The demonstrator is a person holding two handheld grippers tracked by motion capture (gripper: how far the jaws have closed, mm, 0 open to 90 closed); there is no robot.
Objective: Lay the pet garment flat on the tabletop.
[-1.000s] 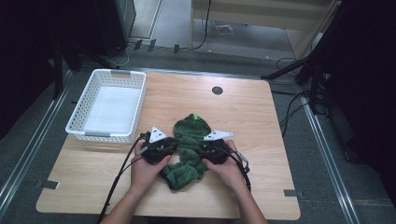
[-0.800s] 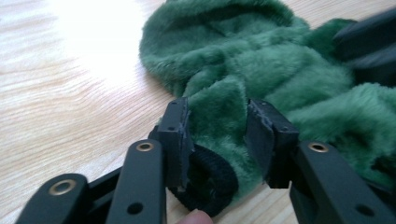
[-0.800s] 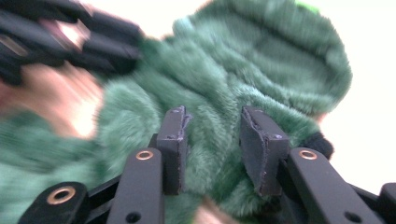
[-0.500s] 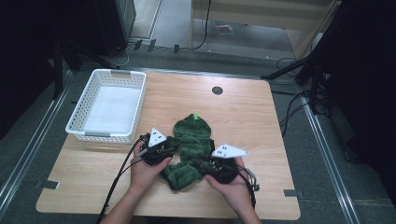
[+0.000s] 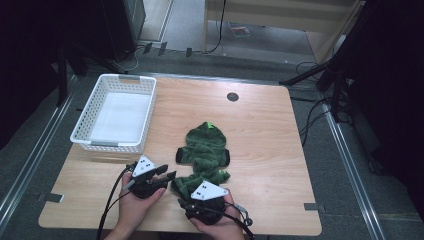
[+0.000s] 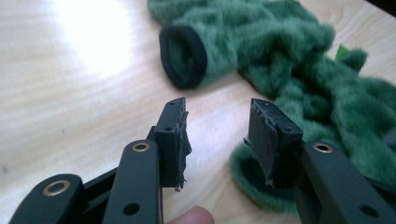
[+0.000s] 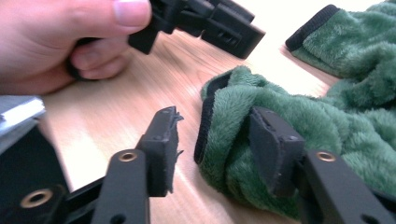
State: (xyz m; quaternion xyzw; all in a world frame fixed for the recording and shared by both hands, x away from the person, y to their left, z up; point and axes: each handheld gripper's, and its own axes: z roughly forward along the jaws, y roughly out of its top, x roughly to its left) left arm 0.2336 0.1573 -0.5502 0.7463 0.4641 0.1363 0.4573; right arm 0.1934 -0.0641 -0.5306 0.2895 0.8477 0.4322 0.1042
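Jaws on both of my grippers stand apart, neither clamped on anything. Left gripper [image 5: 167,178]: jaws parted, bare worktop [image 5: 260,130] between them in the left gripper view, nothing held. They point toward the green fleece garment [image 5: 204,155], just short of its near edge; 1 black-trimmed cuff [image 6: 183,56] lies ahead of the jaws, opening facing me, and a second green cuff [image 6: 247,179] sits partly behind my right-hand jaw in that view.

Right gripper [image 7: 212,140]: jaws also wide. A folded black-edged hem [image 7: 219,126] of the garment lies between them; the right-hand jaw rests against or just in front of the fleece, the left-hand jaw is clear of it over bare wood. Not closed on the cloth.

Garment position: crumpled flat on the worktop, near the middle and toward my side, hood end with a light green tab [image 5: 210,124] pointing away from me. My left hand [image 7: 60,42] is just beside the garment's lower corner. White basket [image 5: 85,131] stands at the far left, well apart from the garment.
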